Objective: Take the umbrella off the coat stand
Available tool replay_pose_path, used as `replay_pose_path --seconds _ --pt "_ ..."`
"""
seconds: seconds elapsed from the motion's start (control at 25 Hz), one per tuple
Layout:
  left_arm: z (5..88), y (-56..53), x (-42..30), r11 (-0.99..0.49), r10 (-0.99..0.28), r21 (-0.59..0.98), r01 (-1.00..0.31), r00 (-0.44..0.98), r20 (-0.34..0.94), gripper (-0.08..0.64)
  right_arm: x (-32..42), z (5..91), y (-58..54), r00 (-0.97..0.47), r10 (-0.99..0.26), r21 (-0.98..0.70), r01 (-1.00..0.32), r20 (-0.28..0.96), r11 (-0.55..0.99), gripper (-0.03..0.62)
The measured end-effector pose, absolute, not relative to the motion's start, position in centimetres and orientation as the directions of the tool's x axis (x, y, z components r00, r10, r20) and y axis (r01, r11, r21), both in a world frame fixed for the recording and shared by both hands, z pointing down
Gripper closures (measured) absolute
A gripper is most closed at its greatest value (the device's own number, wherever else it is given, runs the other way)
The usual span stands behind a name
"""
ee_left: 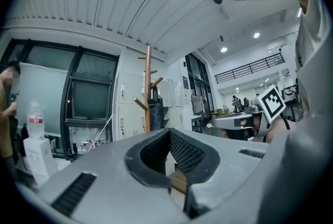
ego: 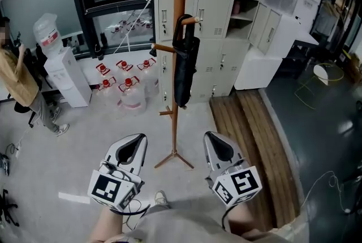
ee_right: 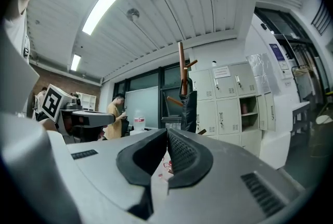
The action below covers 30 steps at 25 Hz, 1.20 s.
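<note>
A black folded umbrella [ego: 185,66] hangs by its handle from a peg of the wooden coat stand [ego: 179,16], straight ahead of me in the head view. Both grippers are held low in front of me, well short of the stand's feet. My left gripper [ego: 138,139] is shut with nothing in it, and so is my right gripper [ego: 212,137]. In the left gripper view the shut gripper [ee_left: 169,132] points at the stand [ee_left: 148,87] and umbrella [ee_left: 155,108] some way off. The right gripper [ee_right: 166,132] likewise faces the stand [ee_right: 181,69] and umbrella [ee_right: 189,111].
Several water bottles [ego: 127,86] stand on the floor left of the stand, beside a water dispenser [ego: 65,75]. A person [ego: 17,81] stands at the far left. Grey lockers [ego: 226,21] line the wall behind. A wooden floor strip [ego: 249,134] runs to the right.
</note>
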<state>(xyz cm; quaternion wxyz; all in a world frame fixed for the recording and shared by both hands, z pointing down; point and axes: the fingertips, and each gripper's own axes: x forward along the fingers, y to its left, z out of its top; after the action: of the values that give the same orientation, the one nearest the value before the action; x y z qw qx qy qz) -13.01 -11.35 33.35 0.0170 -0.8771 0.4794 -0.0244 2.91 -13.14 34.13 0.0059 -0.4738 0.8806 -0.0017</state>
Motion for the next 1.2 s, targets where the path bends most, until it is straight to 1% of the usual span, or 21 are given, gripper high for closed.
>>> replay_pose_path --seconds 0.16,0.28,0.4,0.56,0.96,1.0,1.08,1.2 --pt "33.1 -14.4 -14.4 -0.574 -0.819 -0.057 -0.817 0.574 0.018 0.552 1.6 34.0 -15.5 -0.507 -0.862 -0.006 -0.862 -0.009 0.507 0.584" --pt "33.1 -16.5 -15.6 -0.594 -0.804 -0.063 -0.802 0.593 0.037 0.552 0.8 33.6 -17.2 -0.466 -0.885 -0.008 -0.885 -0.018 0.466 0.584" --pt "32.9 -18.5 -16.3 -0.623 -0.781 -0.066 -0.779 0.625 0.004 0.552 0.3 33.4 -18.7 -0.425 -0.905 -0.011 -0.905 -0.029 0.425 0.584" --pt "32.9 -20.7 -17.1 -0.648 -0.759 -0.079 -0.757 0.651 -0.007 0.552 -0.3 33.3 -20.4 -0.38 -0.924 -0.007 -0.925 -0.043 0.381 0.584" --pt "33.2 -24.4 -17.5 -0.654 -0.754 -0.069 -0.753 0.656 -0.013 0.552 -0.3 32.7 -23.8 -0.343 -0.937 -0.012 -0.939 -0.066 0.345 0.582" --pt "33.3 -24.8 -17.4 -0.65 -0.758 -0.067 -0.757 0.652 -0.011 0.552 -0.2 32.7 -24.2 -0.34 -0.938 -0.014 -0.94 -0.064 0.342 0.565" --pt "33.4 -25.4 -17.1 -0.642 -0.766 -0.063 -0.764 0.643 -0.006 0.552 0.1 32.9 -25.0 -0.341 -0.938 -0.017 -0.94 -0.057 0.342 0.507" --pt "33.5 -26.1 -16.2 -0.636 -0.77 -0.066 -0.769 0.638 0.003 0.552 0.5 33.2 -26.2 -0.359 -0.932 -0.025 -0.932 -0.048 0.361 0.482"
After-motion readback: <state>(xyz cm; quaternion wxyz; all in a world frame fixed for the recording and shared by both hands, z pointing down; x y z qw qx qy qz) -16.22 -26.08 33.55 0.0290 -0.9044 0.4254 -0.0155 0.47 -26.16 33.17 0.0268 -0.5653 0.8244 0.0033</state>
